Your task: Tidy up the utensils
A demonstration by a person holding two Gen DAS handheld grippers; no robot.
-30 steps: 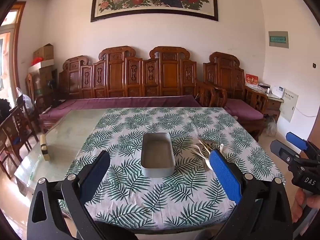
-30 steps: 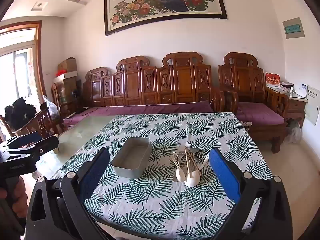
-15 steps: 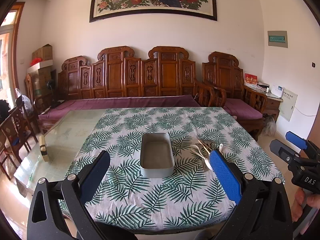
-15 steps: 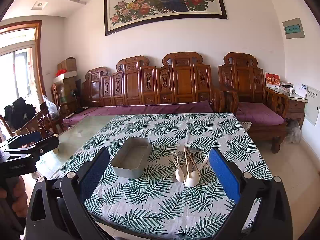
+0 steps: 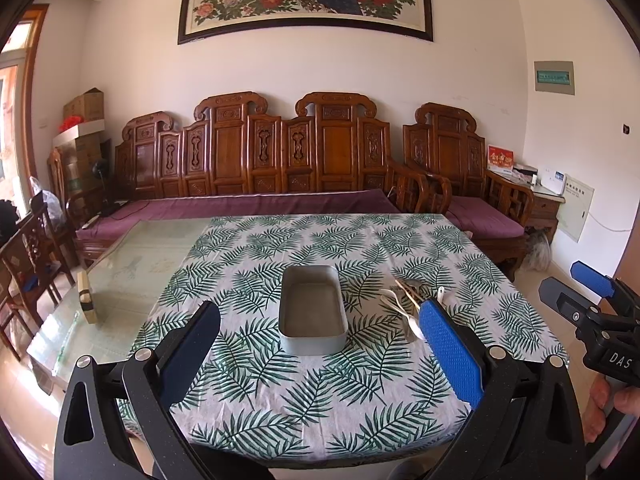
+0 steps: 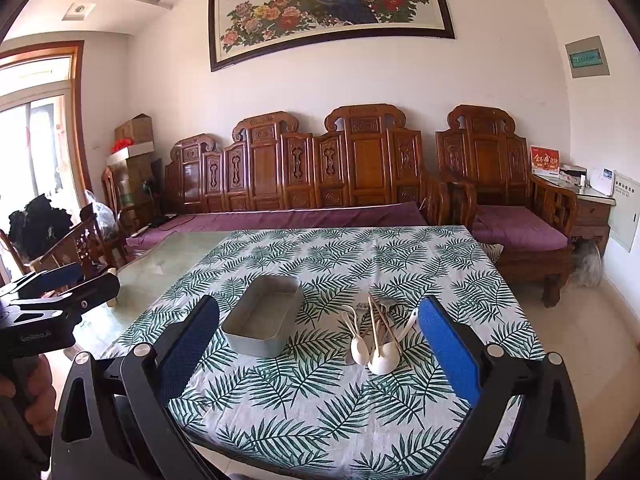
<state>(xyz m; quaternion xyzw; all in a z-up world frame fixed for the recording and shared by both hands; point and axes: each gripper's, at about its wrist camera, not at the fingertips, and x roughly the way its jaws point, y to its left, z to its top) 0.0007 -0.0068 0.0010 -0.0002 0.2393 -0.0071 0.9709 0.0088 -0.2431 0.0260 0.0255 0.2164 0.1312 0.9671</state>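
On leaf-print cloth, right of grey tray (image 6: 262, 326): utensil pile (image 6: 374, 336), handles pointing far, bowls near, straight ahead of right gripper (image 6: 320, 344), left gripper (image 5: 320, 354) faces tray instead; both spread wide, holding nothing, short of table.

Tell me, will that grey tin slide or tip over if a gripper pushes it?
The grey tin looks low, wide and flat-bottomed, so it probably won't tip. It looks empty, likely light, so a push would probably slide it, perhaps rucking the leaf-print tablecloth.
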